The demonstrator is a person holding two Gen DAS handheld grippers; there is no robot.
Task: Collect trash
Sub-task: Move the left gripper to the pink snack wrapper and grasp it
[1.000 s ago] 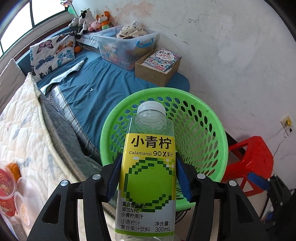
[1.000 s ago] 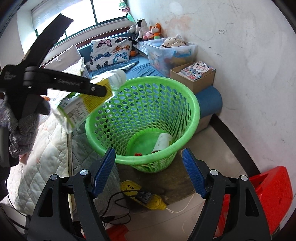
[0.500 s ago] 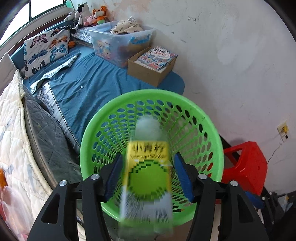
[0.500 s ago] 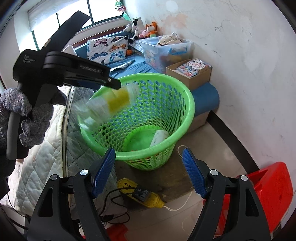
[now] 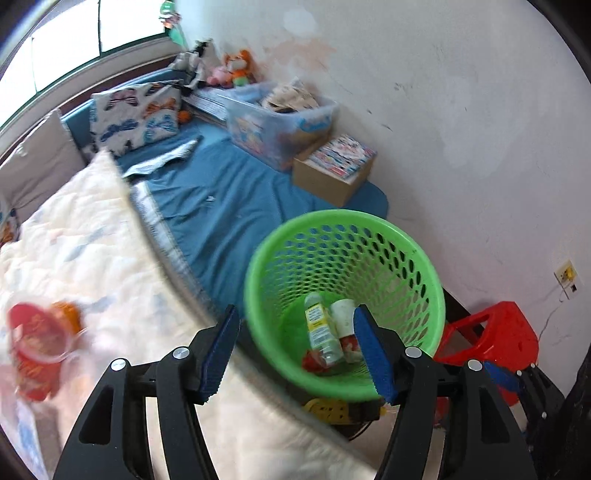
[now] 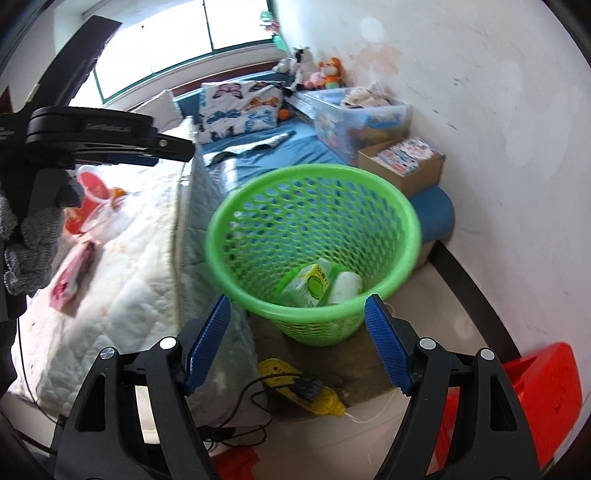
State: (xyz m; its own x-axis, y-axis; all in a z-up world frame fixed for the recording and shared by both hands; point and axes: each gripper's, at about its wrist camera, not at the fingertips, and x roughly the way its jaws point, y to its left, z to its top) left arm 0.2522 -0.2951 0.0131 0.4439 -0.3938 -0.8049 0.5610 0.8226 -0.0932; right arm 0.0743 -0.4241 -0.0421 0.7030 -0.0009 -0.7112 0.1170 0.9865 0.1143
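Juice bottle (image 6: 308,283) lies inside the green basket (image 6: 399,199).
Clear plastic, yellow-and-green label, at the cup's (image 6: 345,286) nine o'clock; left gripper (image 5: 297,352) and right gripper (image 6: 297,345) both spread, empty.

Stained white wall (image 5: 461,110), bed (image 5: 229,206), bright window (image 6: 221,26).

left gripper (image 5: 297,352): jaws spread wide, nothing between the blue pads (image 5: 221,349), black arms splayed, tilted downward | right gripper (image 6: 297,345): jaws spread wide, holding nothing, pointing forward and down | left hand (image 6: 31,236): grey knit glove wrapped round the left gripper's handle, seen from the right wrist, up at left
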